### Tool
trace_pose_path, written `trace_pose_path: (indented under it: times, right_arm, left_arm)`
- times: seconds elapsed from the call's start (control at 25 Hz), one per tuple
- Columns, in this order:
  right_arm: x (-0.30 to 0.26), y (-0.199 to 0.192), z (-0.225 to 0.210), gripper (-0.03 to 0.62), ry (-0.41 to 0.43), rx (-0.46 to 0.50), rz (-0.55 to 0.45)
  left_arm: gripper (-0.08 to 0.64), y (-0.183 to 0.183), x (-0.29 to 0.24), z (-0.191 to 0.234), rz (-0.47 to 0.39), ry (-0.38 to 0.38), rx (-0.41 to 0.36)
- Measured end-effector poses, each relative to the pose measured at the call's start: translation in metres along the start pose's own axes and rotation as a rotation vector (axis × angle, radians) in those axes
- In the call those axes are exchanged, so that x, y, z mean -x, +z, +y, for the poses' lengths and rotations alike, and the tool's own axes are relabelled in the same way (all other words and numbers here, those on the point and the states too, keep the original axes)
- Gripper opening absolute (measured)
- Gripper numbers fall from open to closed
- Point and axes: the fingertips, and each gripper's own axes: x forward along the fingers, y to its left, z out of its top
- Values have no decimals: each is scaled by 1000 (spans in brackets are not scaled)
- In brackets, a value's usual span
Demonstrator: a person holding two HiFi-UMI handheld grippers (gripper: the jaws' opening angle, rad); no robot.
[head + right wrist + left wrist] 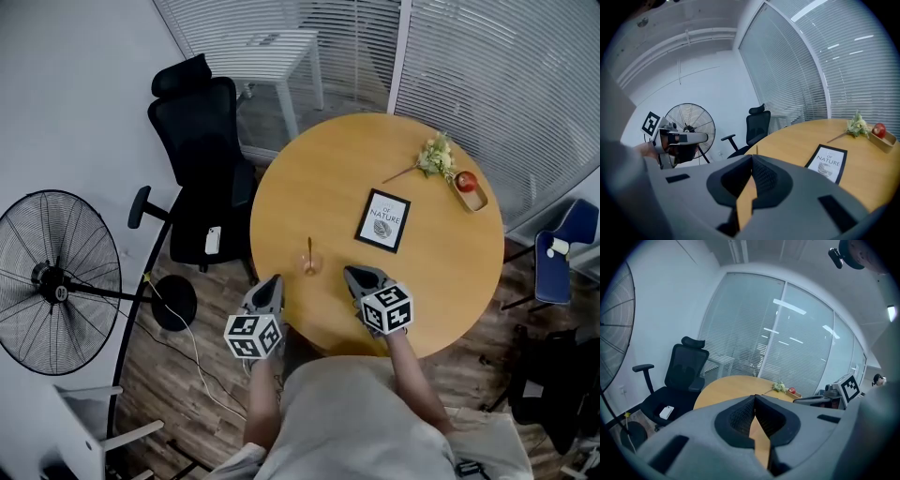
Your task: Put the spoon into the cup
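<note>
Probably best pinched high on its thin handle: light, stiff, slippery spoon [309, 247] upright in tippable small cup [310, 266], lower centre of the worktop [422, 281], with left gripper [273, 281] and right gripper [352, 274] jaws closed, empty.

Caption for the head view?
Spoon standing in cup on round table; left gripper and right gripper shut, empty.

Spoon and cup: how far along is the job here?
It looks done: the spoon stands upright in the small cup near the front edge of the table. Nothing is in hand: the left tool and right tool are shut, empty, apart from the cup. Nothing seems left.
</note>
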Motion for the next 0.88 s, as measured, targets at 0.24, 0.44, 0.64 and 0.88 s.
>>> trace_pose_path:
  times: [0.24,0.44,0.64,0.88]
  right_arm:
    - [1,0,3,-4,11,11,1]
    - [1,-1,8,-5,22,26,1]
    - [-1,2,10,-3,33,34,-2]
    - [0,1,11,-5,33,37,0]
  left_arm:
    - [8,0,1,-2,1,-1,3]
    - [8,-1,2,-2,2,-2,1]
    - [8,0,1,-1,1,-4,3]
    - [8,0,2,-3,-1,-10,3]
